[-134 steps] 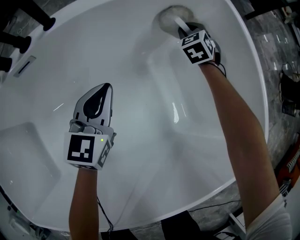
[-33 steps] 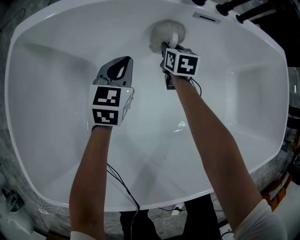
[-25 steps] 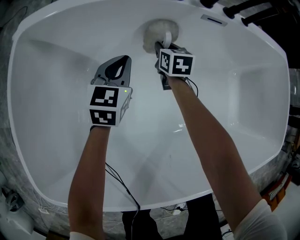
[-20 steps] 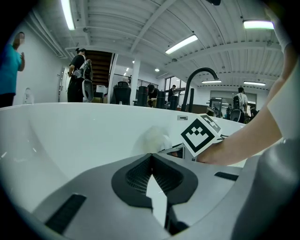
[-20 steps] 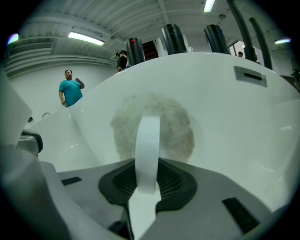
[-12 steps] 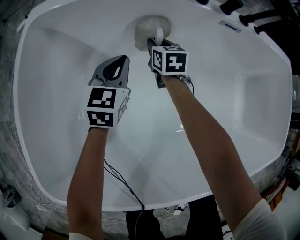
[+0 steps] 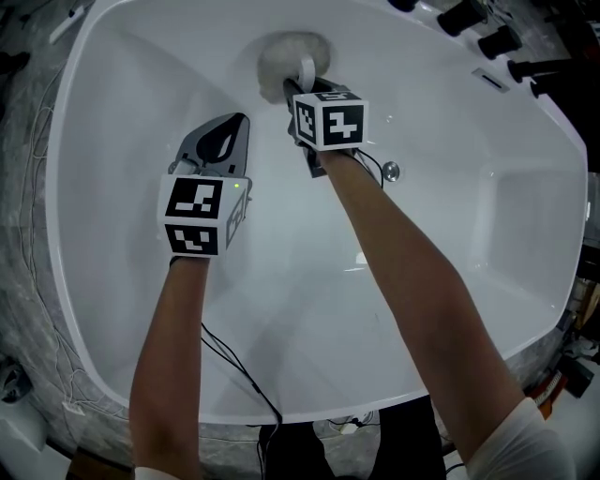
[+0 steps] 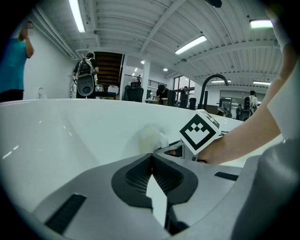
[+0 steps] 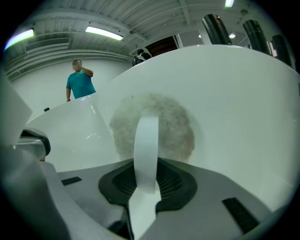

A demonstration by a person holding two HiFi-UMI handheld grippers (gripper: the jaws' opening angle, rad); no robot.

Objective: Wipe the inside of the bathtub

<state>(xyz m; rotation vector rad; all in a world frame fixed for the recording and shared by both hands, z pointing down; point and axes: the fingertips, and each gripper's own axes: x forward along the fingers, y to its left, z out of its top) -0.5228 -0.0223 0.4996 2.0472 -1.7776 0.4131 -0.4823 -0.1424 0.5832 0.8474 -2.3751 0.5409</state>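
Observation:
The white bathtub point(image 7: 112, 281) fills the head view. A round fluffy grey-white wiping pad point(image 7: 293, 54) with a white strap point(image 9: 146, 150) presses against the tub's far wall. My right gripper point(image 7: 302, 86) is shut on that strap, the pad point(image 9: 152, 126) flat on the wall just beyond the jaws. My left gripper point(image 7: 228, 127) hovers to the left of the right one, shut with nothing between its jaws, tips meeting in the left gripper view point(image 8: 152, 154). From there the pad point(image 8: 151, 139) and the right gripper's marker cube point(image 8: 200, 131) show ahead to the right.
Black tap fittings point(image 7: 483, 28) and an overflow plate point(image 7: 489, 79) sit on the tub's far right rim. A chrome drain point(image 7: 390, 172) lies on the tub floor beside my right forearm. Cables point(image 7: 234, 370) trail over the near rim. A person in a teal shirt point(image 9: 80, 84) stands beyond the tub.
Both grippers have shifted leftward along the far wall, the pad sliding left with the right gripper. The drain has come into sight beside my right forearm.

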